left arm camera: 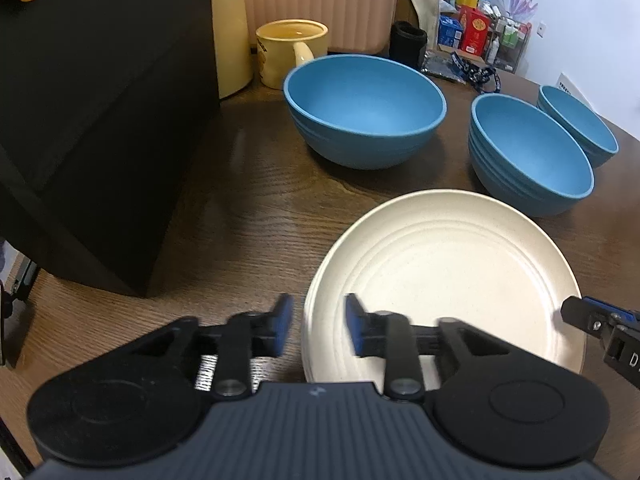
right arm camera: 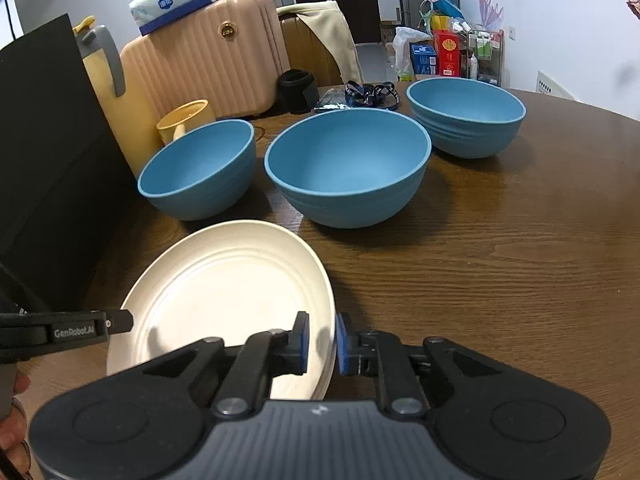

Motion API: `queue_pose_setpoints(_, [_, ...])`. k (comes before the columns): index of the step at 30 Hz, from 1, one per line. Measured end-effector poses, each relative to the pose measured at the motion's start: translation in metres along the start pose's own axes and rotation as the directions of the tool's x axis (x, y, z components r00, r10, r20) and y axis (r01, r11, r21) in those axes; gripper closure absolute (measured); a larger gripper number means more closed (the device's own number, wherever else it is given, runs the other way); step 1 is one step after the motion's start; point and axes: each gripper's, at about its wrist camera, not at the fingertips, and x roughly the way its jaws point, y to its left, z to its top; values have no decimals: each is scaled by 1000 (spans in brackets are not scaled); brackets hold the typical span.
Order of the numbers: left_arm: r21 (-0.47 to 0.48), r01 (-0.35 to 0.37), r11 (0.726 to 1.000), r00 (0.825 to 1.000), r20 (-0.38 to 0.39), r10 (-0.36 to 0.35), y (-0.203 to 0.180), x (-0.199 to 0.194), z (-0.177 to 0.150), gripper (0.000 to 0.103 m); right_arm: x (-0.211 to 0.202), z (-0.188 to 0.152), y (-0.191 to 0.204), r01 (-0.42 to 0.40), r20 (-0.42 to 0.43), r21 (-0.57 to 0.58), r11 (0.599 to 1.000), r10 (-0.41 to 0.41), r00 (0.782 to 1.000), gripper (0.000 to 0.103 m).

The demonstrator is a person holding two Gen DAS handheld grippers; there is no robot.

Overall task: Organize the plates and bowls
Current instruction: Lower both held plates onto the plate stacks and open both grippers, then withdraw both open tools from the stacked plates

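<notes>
With the cream plate stack [left arm camera: 444, 276] lying on the table [left arm camera: 248, 216], its rim between the loosened, non-gripping pads of both left gripper [left arm camera: 319, 324] and right gripper [right arm camera: 321, 342], a careless withdrawal could snag and shift it.

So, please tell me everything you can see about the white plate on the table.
The white plate is round and cream-white, with a matte, faintly speckled look and raised concentric rings. It looks like a small stack, since layered rims show at its edges. It is empty and lies flat on the wooden table, in front of three blue bowls. The left gripper straddles its left rim, the right gripper its right rim; the fingers are slightly apart and do not seem to press.
</notes>
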Motion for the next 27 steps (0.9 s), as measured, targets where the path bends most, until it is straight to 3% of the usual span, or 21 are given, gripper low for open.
queue_pose_setpoints(2, [-9, -10, 1000, 1000, 12, 10, 2, -4, 1, 49, 0, 1, -1, -1, -5, 0, 1000, 1, 1000, 57])
queue_pose_setpoints(3, [-12, -11, 1000, 1000, 16, 12, 3, -6, 2, 45, 0, 1, -1, 1, -4, 2, 1000, -1, 1000, 50])
queue_pose_setpoints(5, [-16, -22, 1000, 999, 30, 23, 5, -11, 3, 21, -2, 1, -3, 2, 0, 12, 1000, -2, 1000, 32])
queue_pose_setpoints(6, [-20, -27, 999, 999, 37, 28, 6, -13, 4, 15, -2, 2, -4, 1, -1, 18, 1000, -1, 1000, 26])
queue_pose_setpoints(8, [-33, -37, 999, 998, 55, 39, 9, -19, 4, 0, -3, 2, -5, -1, -7, 25, 1000, 1, 1000, 0])
queue_pose_setpoints(27, [-84, -20, 996, 998, 59, 25, 24, -44, 2, 0, -26, 6, -11, -22, -1, 70, 997, 22, 1000, 0])
